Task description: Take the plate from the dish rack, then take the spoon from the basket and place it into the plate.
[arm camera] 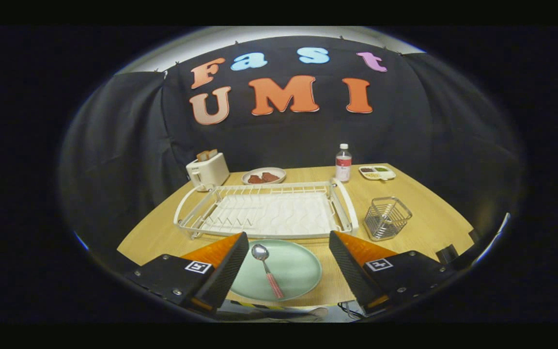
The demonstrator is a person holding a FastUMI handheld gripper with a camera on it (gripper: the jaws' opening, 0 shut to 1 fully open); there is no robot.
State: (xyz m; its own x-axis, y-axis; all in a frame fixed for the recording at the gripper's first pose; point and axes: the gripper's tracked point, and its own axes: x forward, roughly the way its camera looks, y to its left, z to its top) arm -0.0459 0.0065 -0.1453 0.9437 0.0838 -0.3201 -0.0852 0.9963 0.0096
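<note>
Gripper (288, 264) at lower centre is released, fingers spread; the metal spoon with pink handle (267, 269) lies on the round pale-green plate (298, 271), so the task looks complete.

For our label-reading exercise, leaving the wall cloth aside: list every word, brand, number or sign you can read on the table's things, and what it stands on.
No text can be quoted.
Bottle: label too small and blurred to read.
Square markers on the gripper: black-and-white patterns, no words.
Toaster, dish rack, basket: no text visible.
Fingers stand open, with the plate and spoon between them, both unmarked.
</note>
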